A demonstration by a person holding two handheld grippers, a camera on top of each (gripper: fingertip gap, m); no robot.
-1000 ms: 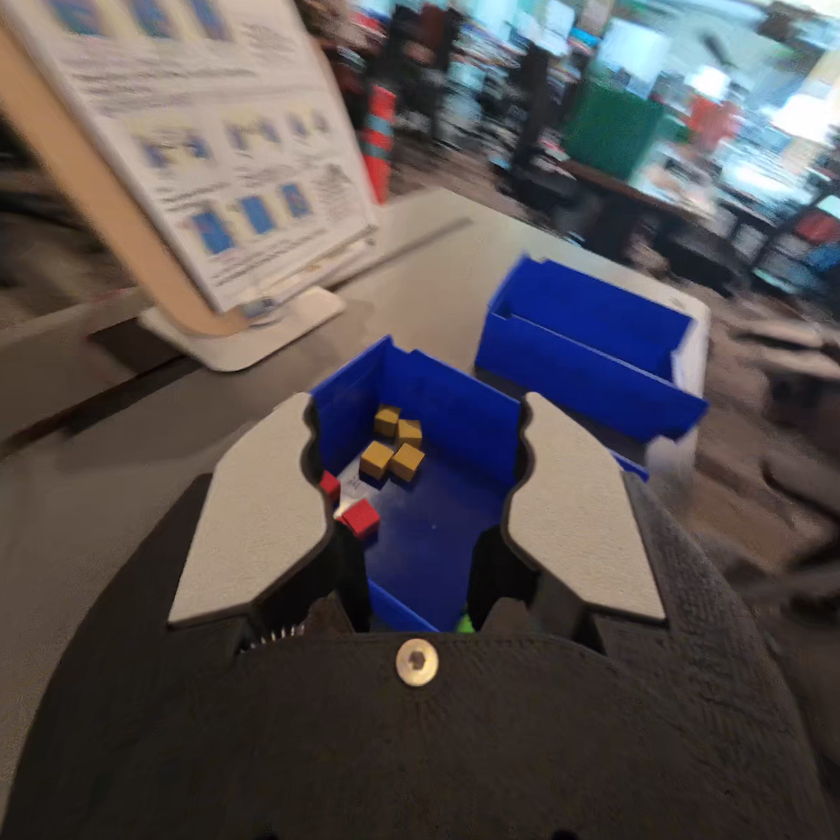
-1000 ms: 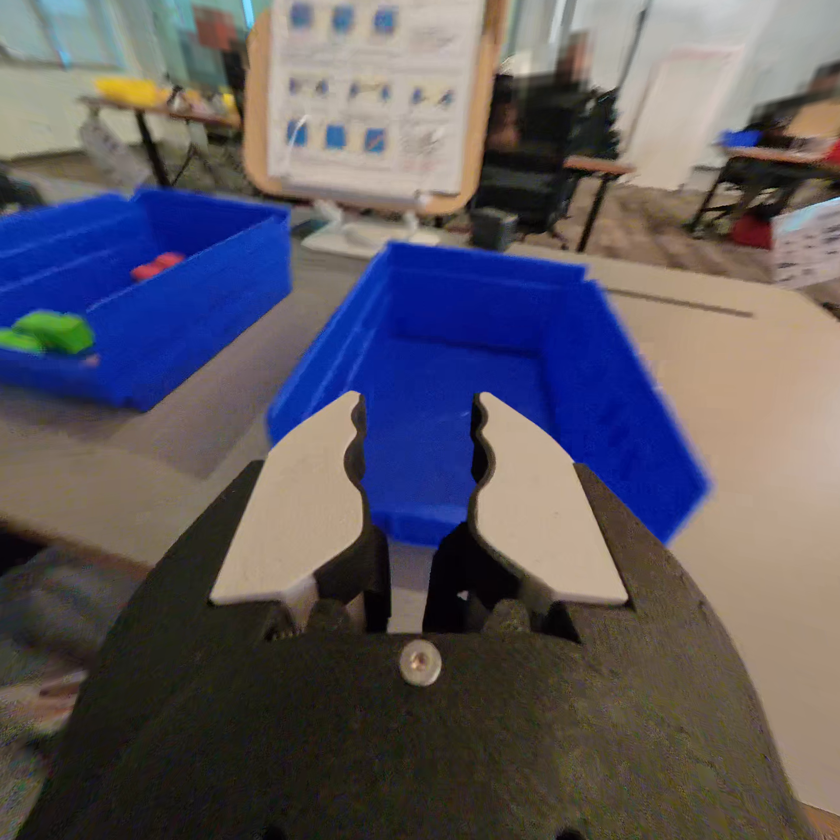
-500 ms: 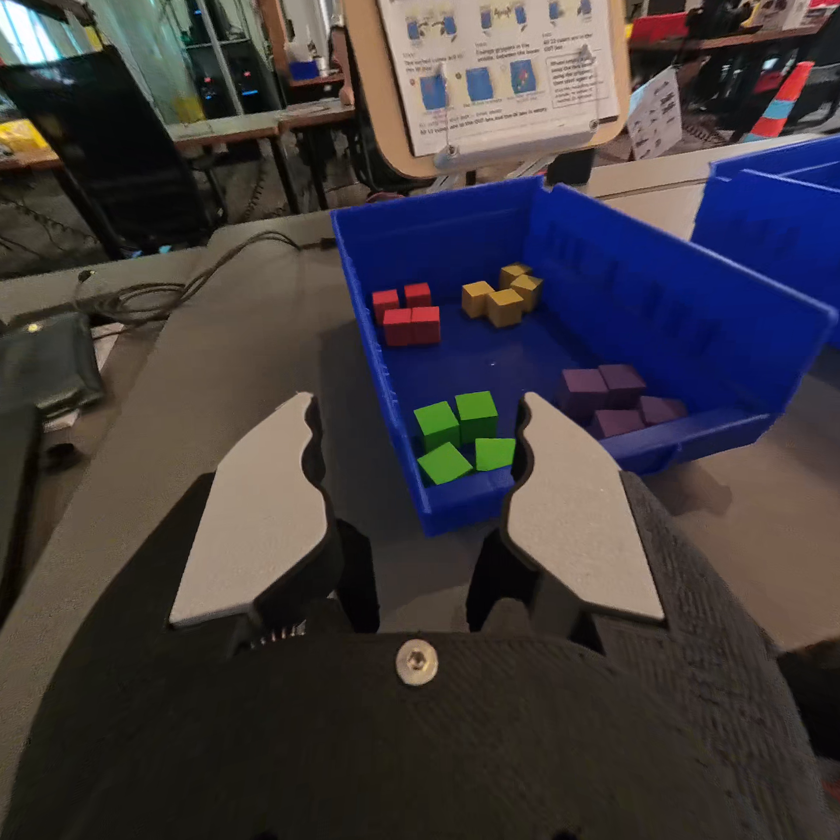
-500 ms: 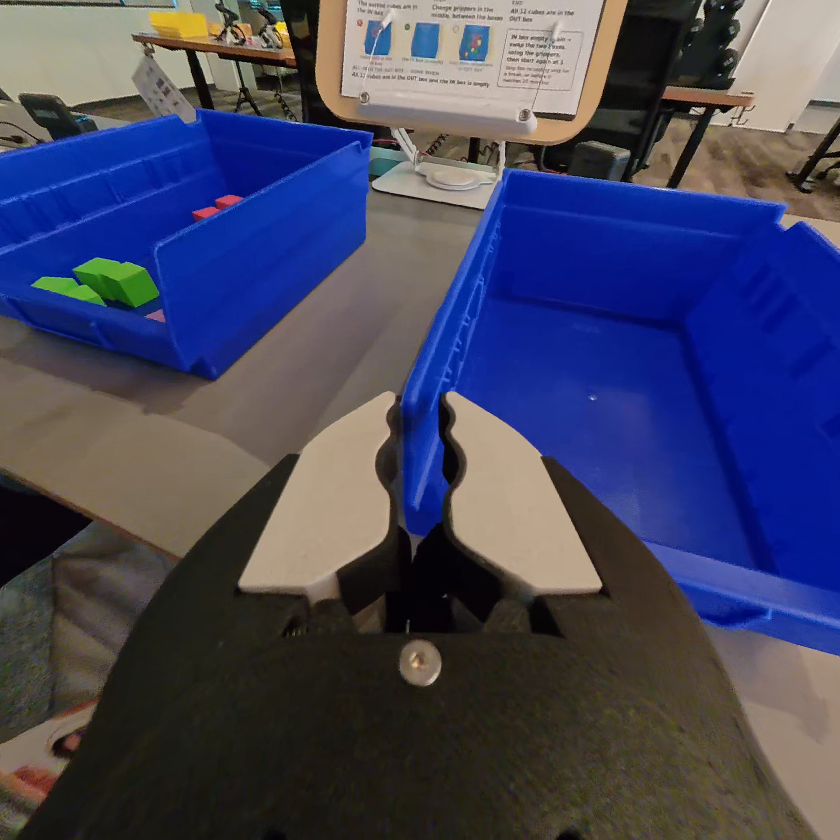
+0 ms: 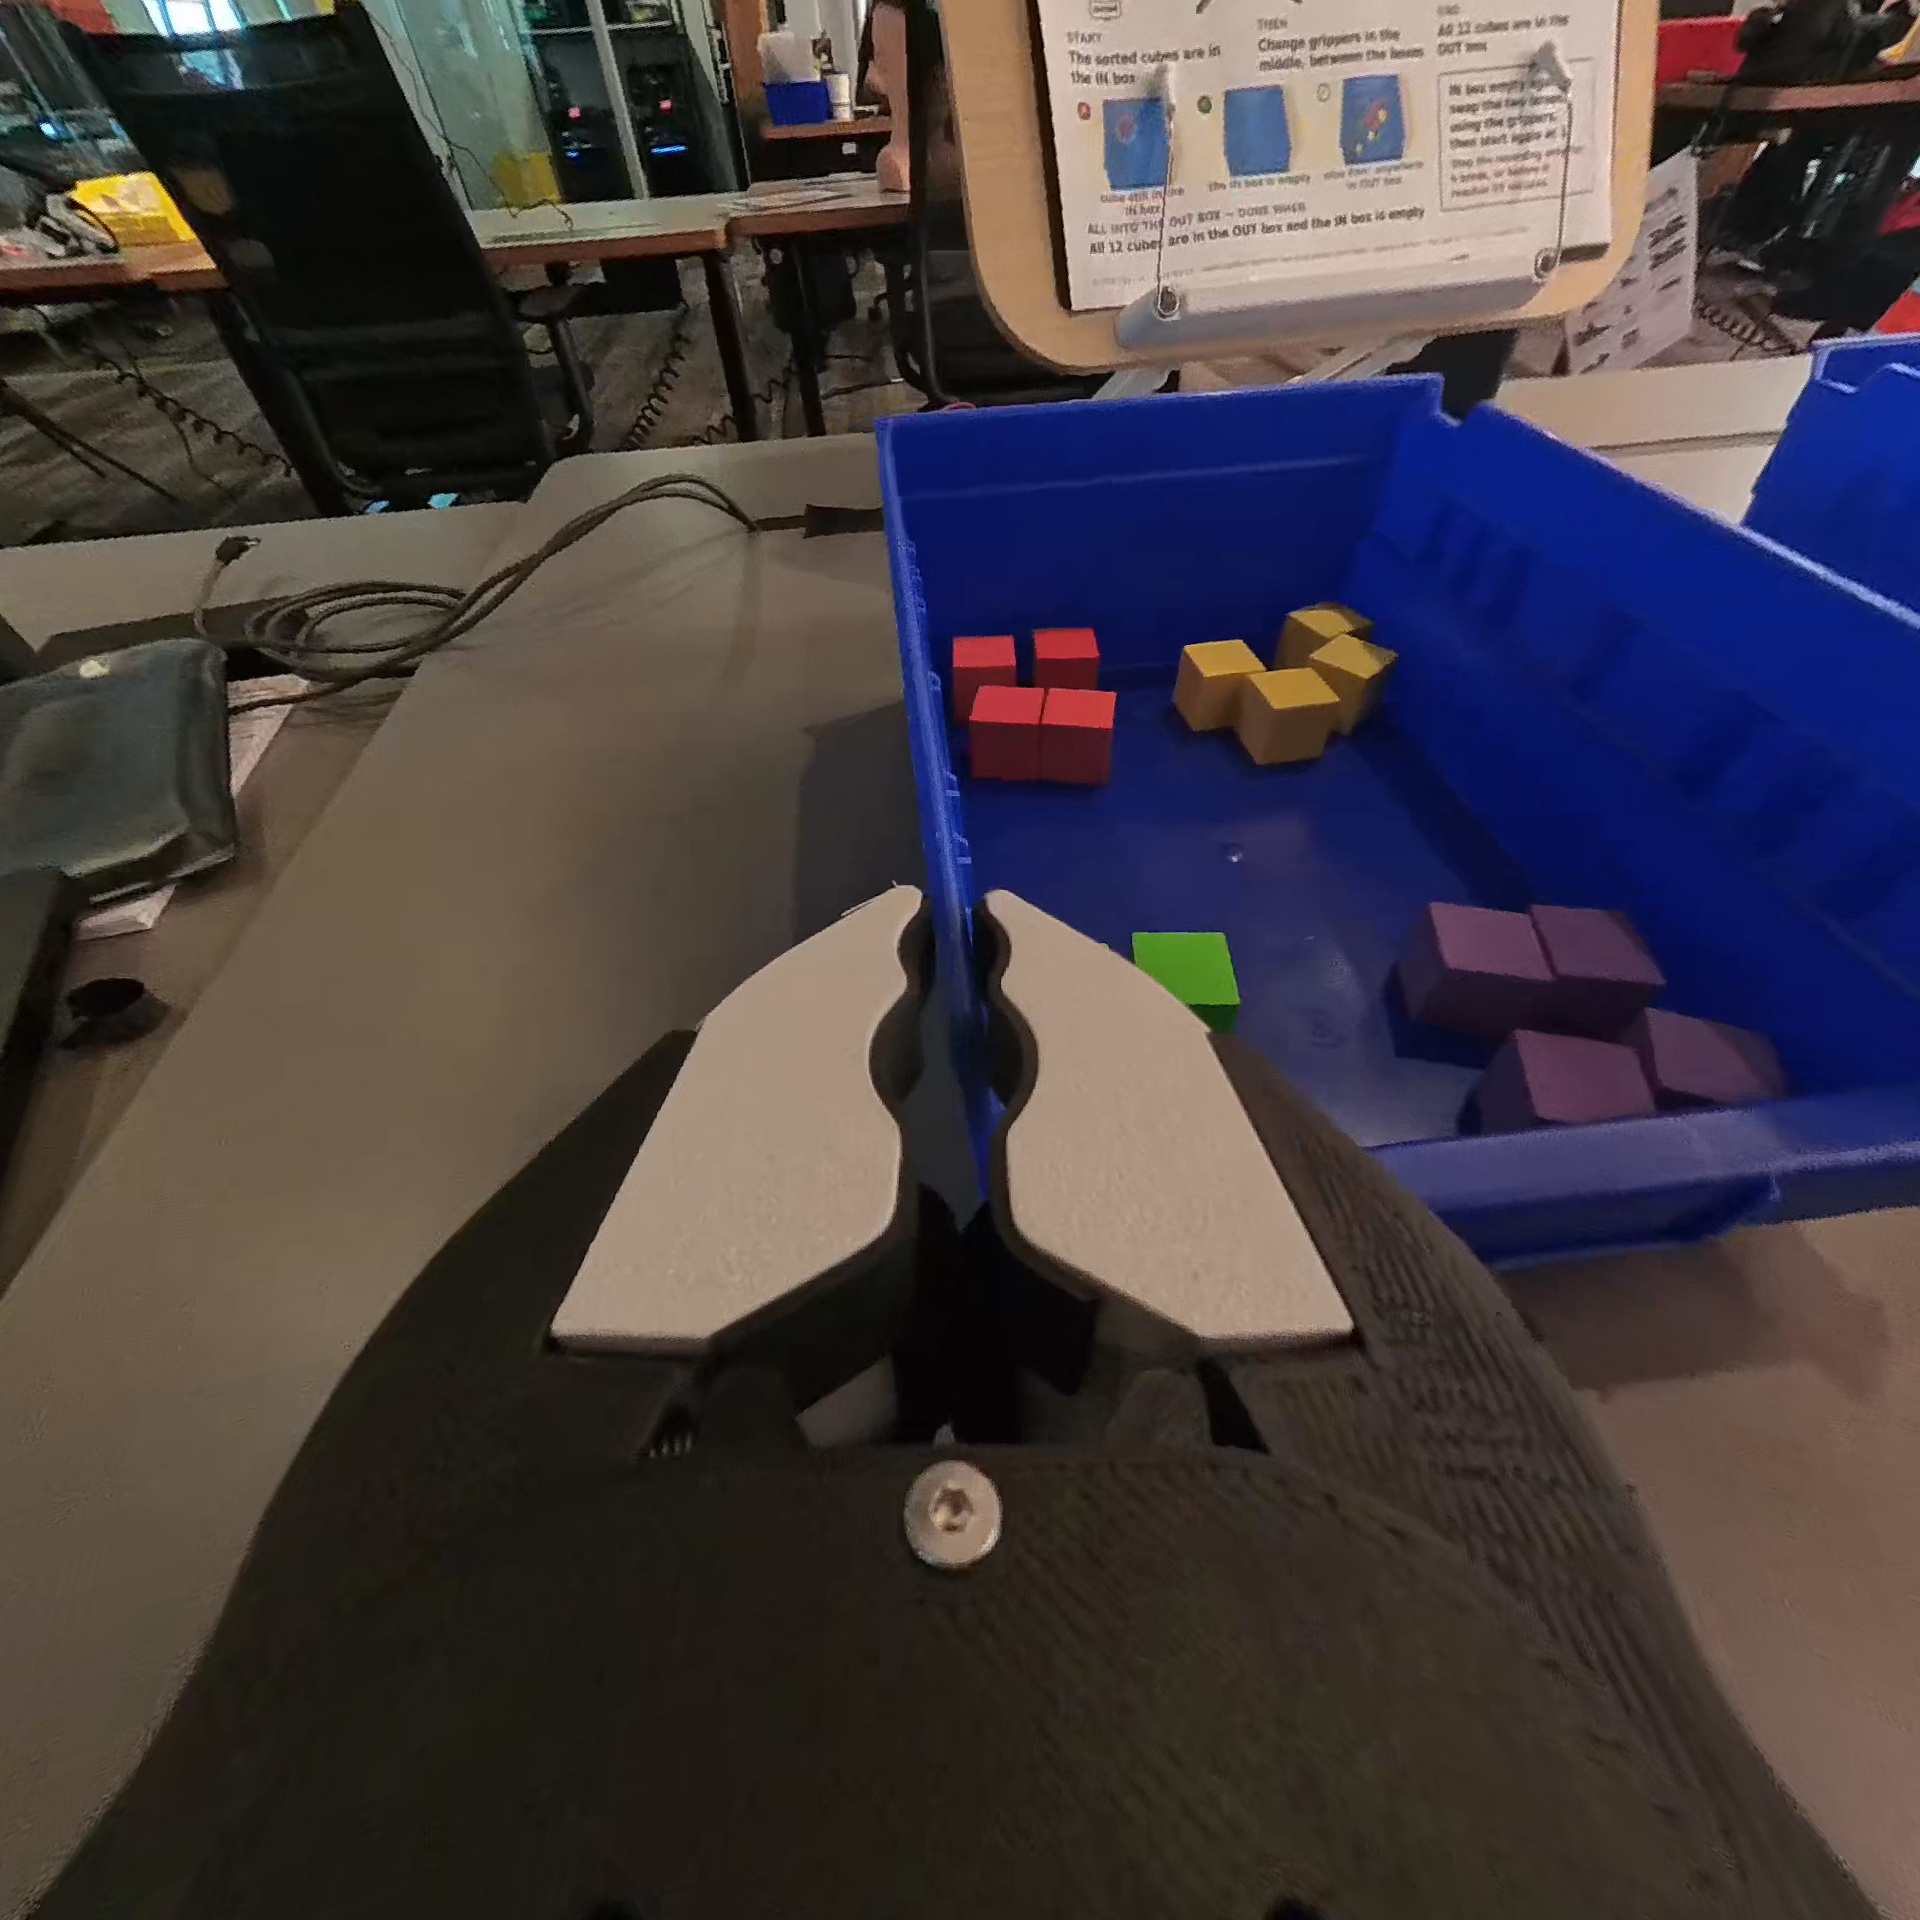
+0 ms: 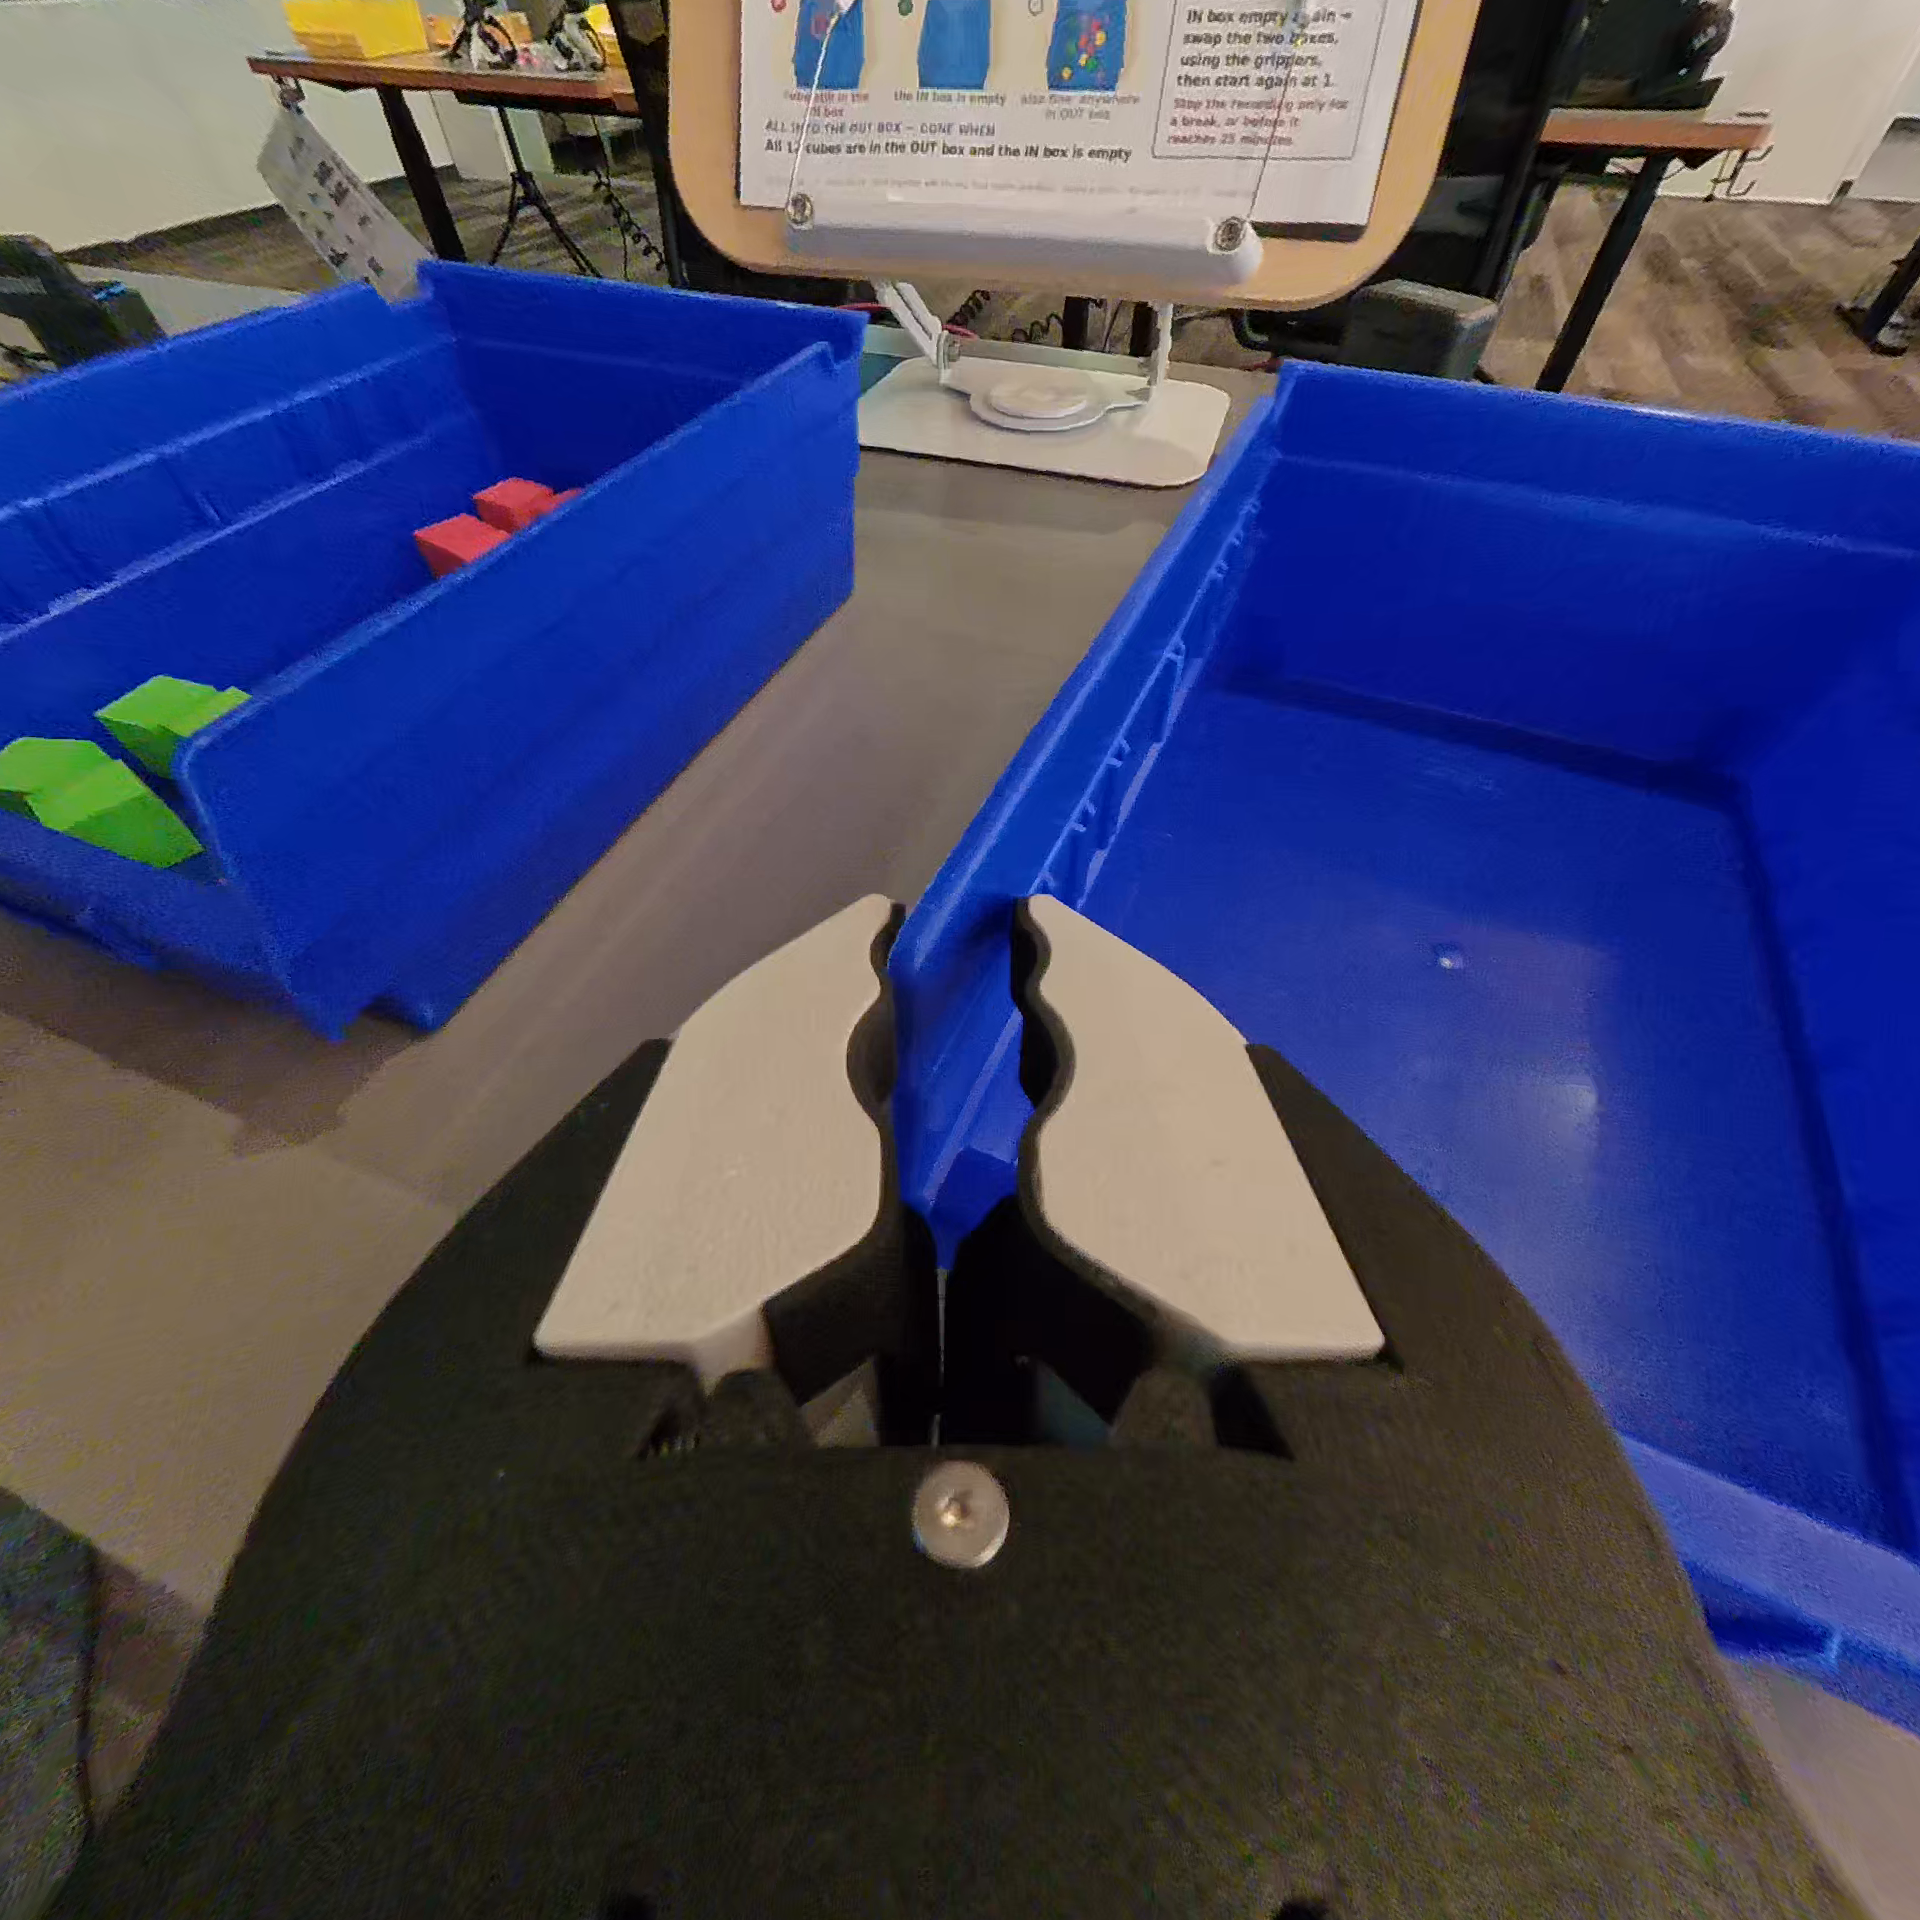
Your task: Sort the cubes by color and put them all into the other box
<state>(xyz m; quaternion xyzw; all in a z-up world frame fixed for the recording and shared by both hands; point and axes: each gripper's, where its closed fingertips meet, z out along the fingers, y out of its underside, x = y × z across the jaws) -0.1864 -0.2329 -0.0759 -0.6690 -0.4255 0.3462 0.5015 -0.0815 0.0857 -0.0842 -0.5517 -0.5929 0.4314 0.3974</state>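
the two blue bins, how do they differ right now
The left bin holds red, yellow, purple and green cubes; the right bin has nothing in it. The left claw is shut on the left bin's left wall; the right claw grips the right bin's left wall. Both are blue, open-topped and sit on the same grey table.

The right hand-held gripper [image 6: 954,914] was clamped on the left wall of an empty blue bin [image 6: 1455,935], one finger outside the wall and one inside. A second blue bin [image 6: 520,644] stood to the left on the grey desk [image 6: 883,675], apart from the first, holding green cubes [image 6: 104,790] and red cubes [image 6: 483,525]. An instruction board [image 6: 1070,135] on a white stand stood behind both.
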